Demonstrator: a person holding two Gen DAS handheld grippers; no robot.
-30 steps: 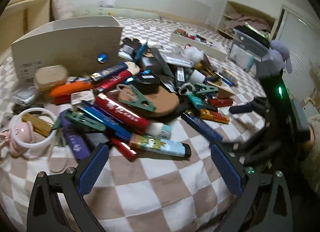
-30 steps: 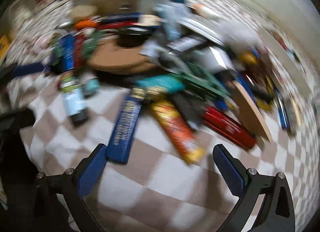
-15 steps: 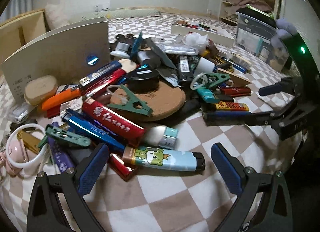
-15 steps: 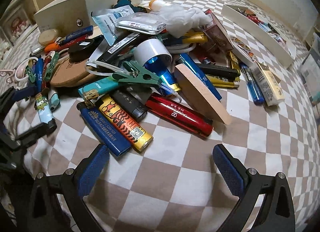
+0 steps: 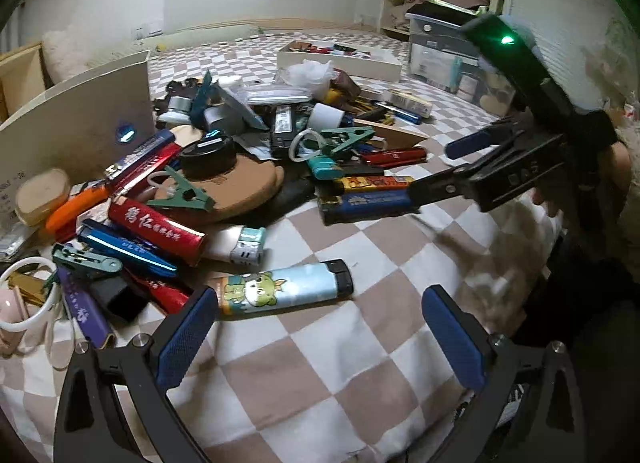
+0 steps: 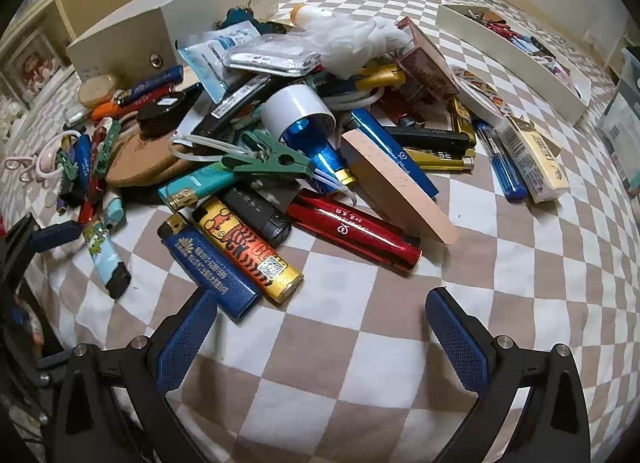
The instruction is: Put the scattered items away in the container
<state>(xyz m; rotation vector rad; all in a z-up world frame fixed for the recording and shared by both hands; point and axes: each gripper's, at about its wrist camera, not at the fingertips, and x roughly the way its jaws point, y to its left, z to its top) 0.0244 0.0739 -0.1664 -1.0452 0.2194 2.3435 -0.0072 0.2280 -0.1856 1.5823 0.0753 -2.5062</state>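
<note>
A heap of lighters, clips and small oddments lies on a checked bedspread, and neither gripper holds anything. The right gripper has its fingers spread wide, hovering low over bare cloth at the near edge of the heap. The dark blue lighter sits just ahead of its left finger, with the yellow cartoon lighter touching it alongside; both run diagonally, their long axes slanting from upper left down toward the gap between the fingers. The red lighter lies a little further ahead, nearly crosswise. The left gripper is likewise wide open, and the pale blue cartoon lighter lies just ahead of its left finger, long axis running left to right across the view. In the left wrist view the right gripper's lower finger reaches close to the end of the dark blue lighter, so that arm looks the nearer to a pick; a grasp there would likely need the fingers turned to span the lighter's narrow width. The cream open box stands at the far left side of the heap, well apart from both grippers; another shallow tray lies further off.
</note>
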